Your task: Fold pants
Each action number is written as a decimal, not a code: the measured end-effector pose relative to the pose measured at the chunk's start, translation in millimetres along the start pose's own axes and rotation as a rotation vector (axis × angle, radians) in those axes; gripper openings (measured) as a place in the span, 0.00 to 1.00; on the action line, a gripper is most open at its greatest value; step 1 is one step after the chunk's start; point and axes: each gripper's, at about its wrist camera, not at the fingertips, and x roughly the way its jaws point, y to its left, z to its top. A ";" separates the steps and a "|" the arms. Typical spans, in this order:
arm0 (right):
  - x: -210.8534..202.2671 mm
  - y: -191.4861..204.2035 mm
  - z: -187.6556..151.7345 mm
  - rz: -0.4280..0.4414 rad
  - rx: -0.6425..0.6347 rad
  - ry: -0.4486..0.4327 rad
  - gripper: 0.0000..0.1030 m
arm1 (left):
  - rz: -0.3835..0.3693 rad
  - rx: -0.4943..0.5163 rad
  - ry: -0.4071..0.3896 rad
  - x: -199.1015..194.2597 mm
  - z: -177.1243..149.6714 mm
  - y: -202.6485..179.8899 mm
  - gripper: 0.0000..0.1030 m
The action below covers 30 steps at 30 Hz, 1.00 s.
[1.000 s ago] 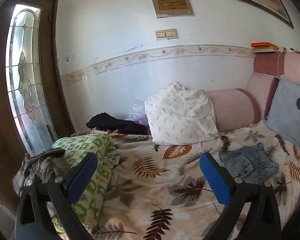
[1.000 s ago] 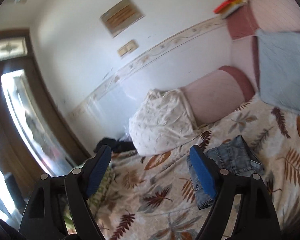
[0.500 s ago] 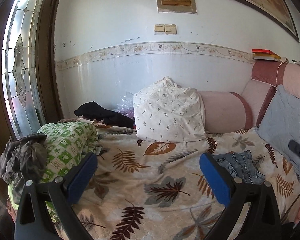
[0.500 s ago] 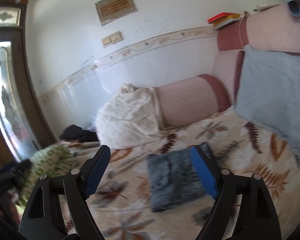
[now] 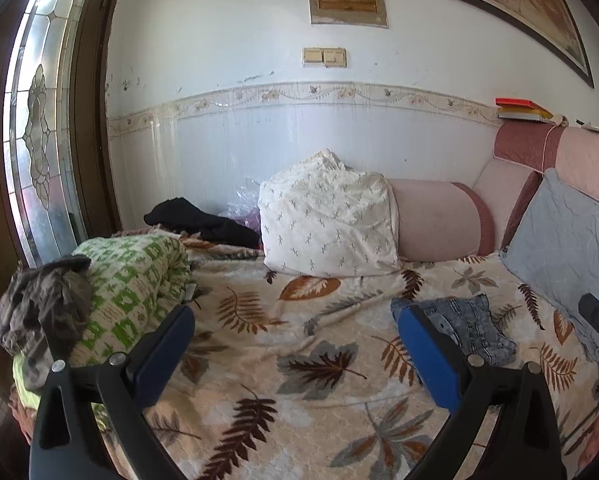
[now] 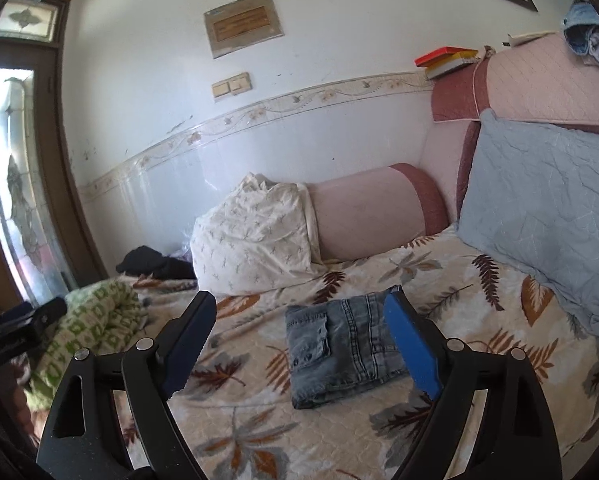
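A pair of blue denim pants (image 6: 341,350) lies folded into a small rectangle on the leaf-print bedspread (image 6: 259,420). In the left wrist view the same pants (image 5: 469,330) sit at the right, just beyond the right fingertip. My right gripper (image 6: 299,330) hovers above and in front of the folded pants, its jaws opening wide with nothing between them. My left gripper (image 5: 295,338) is open and empty over the middle of the bedspread (image 5: 299,360). The tip of the right gripper shows at the left wrist view's right edge.
A white patterned pillow (image 5: 331,220) and a pink bolster (image 5: 439,220) lean against the wall. A grey-blue cushion (image 6: 547,208) stands at the right. A green-and-white rolled blanket (image 5: 131,280) with dark clothes (image 5: 43,312) lies at the left by the glazed door.
Both views have swung and levelled out. The right gripper has rolled upright and come closer over the folded pants, which shifted from right of centre to between its fingers in view.
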 end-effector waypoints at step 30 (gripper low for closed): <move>-173.8 -71.6 35.3 -0.184 0.044 -0.090 0.90 | -0.139 0.256 0.050 -11.4 3.2 -164.9 1.00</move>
